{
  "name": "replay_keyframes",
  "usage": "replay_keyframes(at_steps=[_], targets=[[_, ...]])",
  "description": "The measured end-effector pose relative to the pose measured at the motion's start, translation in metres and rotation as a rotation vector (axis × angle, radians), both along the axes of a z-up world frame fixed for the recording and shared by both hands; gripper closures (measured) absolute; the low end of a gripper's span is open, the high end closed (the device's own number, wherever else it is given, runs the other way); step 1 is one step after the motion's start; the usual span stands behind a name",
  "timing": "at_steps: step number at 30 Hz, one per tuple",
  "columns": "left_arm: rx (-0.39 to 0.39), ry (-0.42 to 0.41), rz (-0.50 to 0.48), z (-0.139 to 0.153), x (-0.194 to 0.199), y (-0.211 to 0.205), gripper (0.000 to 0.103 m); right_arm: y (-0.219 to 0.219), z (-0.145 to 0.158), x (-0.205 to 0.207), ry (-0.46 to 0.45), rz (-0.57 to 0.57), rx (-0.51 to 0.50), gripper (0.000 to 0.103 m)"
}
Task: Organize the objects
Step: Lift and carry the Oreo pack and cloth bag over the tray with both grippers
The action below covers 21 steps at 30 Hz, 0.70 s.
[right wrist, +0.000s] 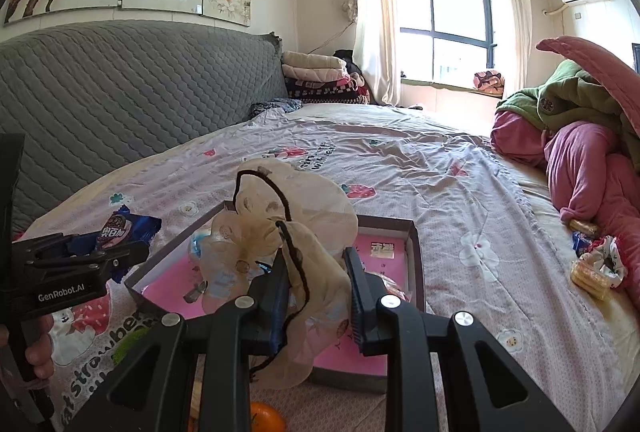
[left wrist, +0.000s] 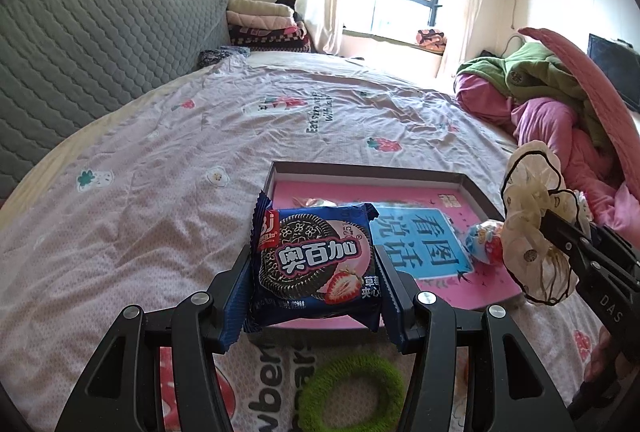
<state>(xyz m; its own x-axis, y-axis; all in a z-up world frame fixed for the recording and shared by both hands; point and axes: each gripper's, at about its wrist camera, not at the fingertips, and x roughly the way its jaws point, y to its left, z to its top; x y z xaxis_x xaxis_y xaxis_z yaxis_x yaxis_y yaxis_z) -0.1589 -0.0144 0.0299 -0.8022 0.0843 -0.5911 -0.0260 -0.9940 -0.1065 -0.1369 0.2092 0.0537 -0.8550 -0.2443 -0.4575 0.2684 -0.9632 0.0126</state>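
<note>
Left claw [left wrist: 316,264] is clamped across the cookie packet [left wrist: 316,264] by its sides, face up, held just short of the tray [left wrist: 372,167], presumably for a flat drop. Right claw [right wrist: 318,292] is pinched shut on the sheer scrunchie [right wrist: 276,252], directly above the tray. Green hair tie [left wrist: 352,392] is left on the bed [left wrist: 160,151] below the left claw.

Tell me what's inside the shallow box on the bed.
The box holds a pink printed sheet and a foil-wrapped candy; the cookie packet and sheer scrunchie cover the rest.
</note>
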Motion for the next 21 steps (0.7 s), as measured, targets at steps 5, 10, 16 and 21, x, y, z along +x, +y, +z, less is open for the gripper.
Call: replay_keyframes(at_steps=[5, 10, 16, 21], targets=[[-0.006, -0.013, 0.009, -0.005, -0.014, -0.003, 0.046, -0.002, -0.005, -0.010, -0.015, 0.001, 0.005, 0.076], [-0.020, -0.032, 0.009, -0.014, -0.027, -0.003, 0.046, -0.002, -0.008, -0.018, -0.024, 0.004, 0.012, 0.076], [-0.028, -0.051, 0.018, -0.024, -0.039, -0.005, 0.046, -0.007, -0.013, -0.026, -0.031, 0.011, 0.036, 0.076], [-0.027, -0.059, 0.018, -0.032, -0.044, -0.002, 0.046, -0.010, -0.021, -0.030, -0.048, 0.015, 0.049, 0.076]])
